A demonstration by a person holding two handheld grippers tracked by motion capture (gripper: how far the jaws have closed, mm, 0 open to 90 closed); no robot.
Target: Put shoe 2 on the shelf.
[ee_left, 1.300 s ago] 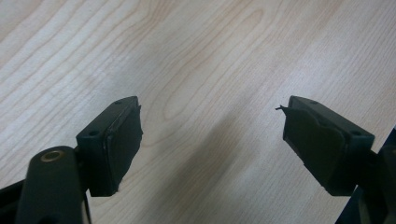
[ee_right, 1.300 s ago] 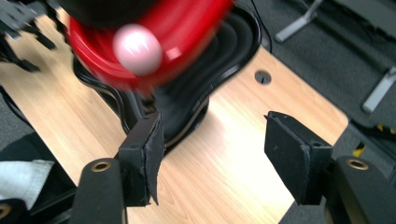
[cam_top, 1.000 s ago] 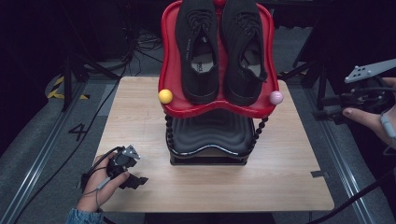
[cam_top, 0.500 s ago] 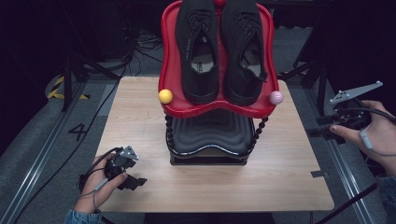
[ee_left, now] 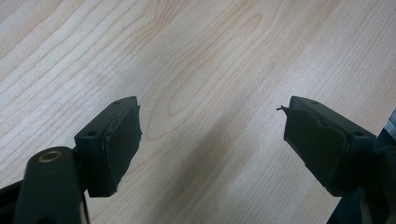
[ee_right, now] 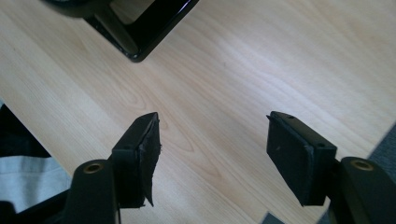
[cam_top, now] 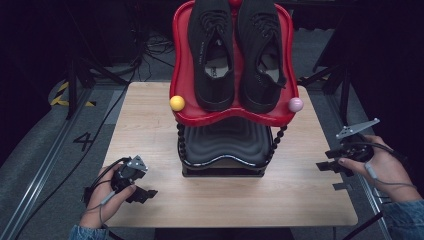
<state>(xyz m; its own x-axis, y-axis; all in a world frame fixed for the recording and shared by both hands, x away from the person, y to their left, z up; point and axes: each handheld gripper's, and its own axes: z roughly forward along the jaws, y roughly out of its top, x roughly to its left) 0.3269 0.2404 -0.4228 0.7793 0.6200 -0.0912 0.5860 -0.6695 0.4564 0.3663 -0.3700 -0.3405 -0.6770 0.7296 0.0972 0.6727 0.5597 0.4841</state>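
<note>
Resting low over the table [cam_top: 150, 115] near its front left corner, the left gripper [cam_top: 142, 194] is keeping its jaws spread wide with bare wood between them. Hovering at the table's right edge, the right gripper [cam_top: 324, 166] is likewise holding its jaws wide apart over bare wood, with the black base of the rack [ee_right: 140, 32] lying just beyond them. Sitting side by side on the rack's red top tray [cam_top: 182, 75] at the middle back, well apart from both grippers, are two black shoes [cam_top: 212, 55].
</note>
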